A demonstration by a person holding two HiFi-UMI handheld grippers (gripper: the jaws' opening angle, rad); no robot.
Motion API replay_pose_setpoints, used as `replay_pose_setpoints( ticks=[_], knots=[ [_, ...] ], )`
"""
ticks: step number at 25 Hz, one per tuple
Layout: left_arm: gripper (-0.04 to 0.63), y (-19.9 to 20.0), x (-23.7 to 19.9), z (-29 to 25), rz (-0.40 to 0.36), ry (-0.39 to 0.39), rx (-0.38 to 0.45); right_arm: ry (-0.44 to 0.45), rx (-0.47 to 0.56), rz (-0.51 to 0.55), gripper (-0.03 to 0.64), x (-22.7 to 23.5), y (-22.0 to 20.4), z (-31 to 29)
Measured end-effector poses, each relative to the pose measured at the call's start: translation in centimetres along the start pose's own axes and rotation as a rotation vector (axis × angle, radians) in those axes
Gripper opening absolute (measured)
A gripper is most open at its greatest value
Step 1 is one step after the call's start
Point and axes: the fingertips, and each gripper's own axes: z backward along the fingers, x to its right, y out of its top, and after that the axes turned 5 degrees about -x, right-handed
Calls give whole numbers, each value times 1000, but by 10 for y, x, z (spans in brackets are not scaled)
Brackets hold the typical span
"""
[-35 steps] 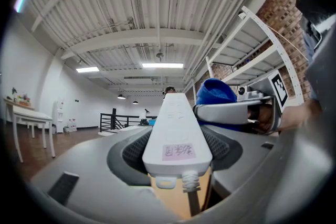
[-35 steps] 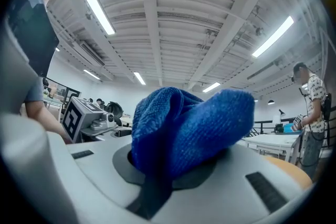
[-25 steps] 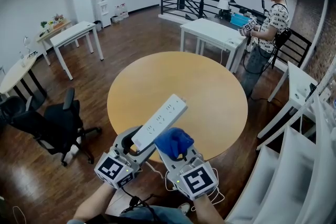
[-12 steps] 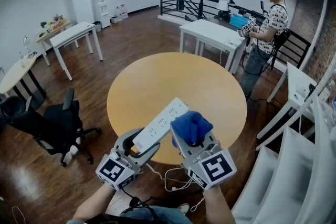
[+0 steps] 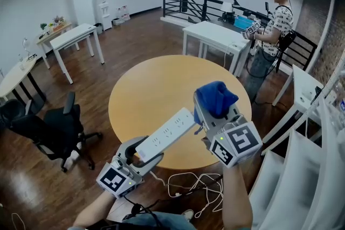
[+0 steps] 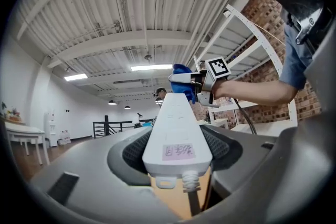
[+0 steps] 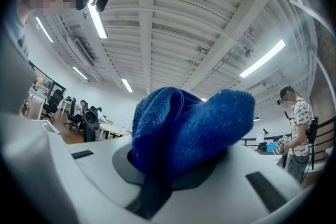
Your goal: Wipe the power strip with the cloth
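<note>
Holding the power strip (image 5: 168, 134) up off the round table (image 5: 161, 81), the left gripper (image 5: 143, 153) clamps its jaws on the cord end, low and left of centre in the head view. That grip leaves the long socket face slanting up toward mid-frame, open to wiping. The left gripper view confirms it: the strip is pinched between the jaws and runs straight away from the camera. Its cable (image 5: 195, 183) trails in loops at the bottom of the head view. The right gripper (image 5: 214, 116), right of centre, has its jaws closed on a bunched blue cloth (image 5: 215, 98). The cloth bulges past the tips, so soft fabric rather than plastic would meet the strip. The cloth sits just beside the strip's far end; whether they touch I cannot tell. I judge this hold sets up a stroke along the face.
</note>
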Motion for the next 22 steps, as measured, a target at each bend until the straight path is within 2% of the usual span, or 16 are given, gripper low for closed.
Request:
replay_pose_setpoints(
  ticks=[8, 15, 22],
  knots=[
    [285, 5, 20, 7, -87, -71, 9, 79, -29, -23, 58, 1, -1, -25],
    [285, 4, 8, 8, -50, -35, 9, 99, -34, -22, 58, -6, -3, -32],
    [285, 1, 3, 5, -50, -24, 1, 87, -27, -33, 58, -10, -11, -17]
  ],
)
